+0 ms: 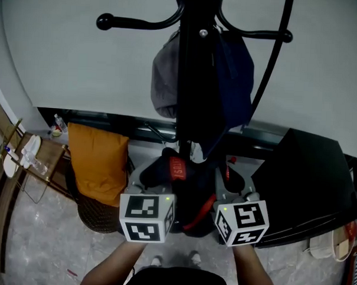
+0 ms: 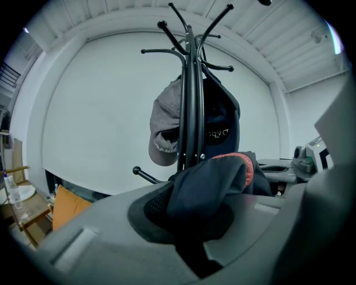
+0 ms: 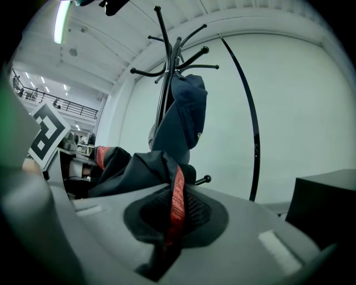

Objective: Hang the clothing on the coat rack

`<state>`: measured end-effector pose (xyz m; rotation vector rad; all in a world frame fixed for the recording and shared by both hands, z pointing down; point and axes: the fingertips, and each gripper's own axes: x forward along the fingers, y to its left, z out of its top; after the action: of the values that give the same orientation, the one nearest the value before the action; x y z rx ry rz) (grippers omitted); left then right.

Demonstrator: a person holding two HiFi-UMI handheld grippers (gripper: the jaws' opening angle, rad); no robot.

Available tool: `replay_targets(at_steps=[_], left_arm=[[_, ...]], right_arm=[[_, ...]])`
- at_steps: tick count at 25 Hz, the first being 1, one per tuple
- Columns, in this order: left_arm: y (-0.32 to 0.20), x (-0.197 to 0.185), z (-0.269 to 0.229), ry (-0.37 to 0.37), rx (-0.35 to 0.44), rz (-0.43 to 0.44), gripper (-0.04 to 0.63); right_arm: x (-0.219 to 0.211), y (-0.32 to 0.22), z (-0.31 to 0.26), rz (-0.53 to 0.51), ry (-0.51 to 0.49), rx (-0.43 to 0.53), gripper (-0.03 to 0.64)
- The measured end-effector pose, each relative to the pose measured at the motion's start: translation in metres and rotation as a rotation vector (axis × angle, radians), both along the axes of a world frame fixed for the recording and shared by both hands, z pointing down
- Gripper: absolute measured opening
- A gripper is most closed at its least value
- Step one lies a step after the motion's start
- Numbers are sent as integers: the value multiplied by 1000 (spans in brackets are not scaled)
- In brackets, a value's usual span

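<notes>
While the dark garment with red trim [image 1: 178, 168] hung bunched between the two tools, low in front of the coat rack [image 1: 190, 80], the left gripper [image 2: 192, 222] was clamped on a dark fold and the right gripper [image 3: 169, 222] pinched a strip of the red edging. A grey cap [image 1: 165, 79] and what looked like a navy cap [image 1: 234, 76] already occupied hooks. The garment seemed to be mid-carry toward the rack. Next, I judged, it needed lifting so its collar could drop over a free knobbed hook [image 1: 104, 22] before either grip loosened.
</notes>
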<state>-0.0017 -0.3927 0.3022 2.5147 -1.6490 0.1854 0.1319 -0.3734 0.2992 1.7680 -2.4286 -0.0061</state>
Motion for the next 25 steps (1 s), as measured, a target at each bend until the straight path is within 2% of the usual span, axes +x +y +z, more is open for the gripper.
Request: replay_targets(at_steps=[25], left_arm=[[-10,5,23,-20,-26,-116,28]], right_arm=[[-17,-19,40,-141,-37,-72,21]])
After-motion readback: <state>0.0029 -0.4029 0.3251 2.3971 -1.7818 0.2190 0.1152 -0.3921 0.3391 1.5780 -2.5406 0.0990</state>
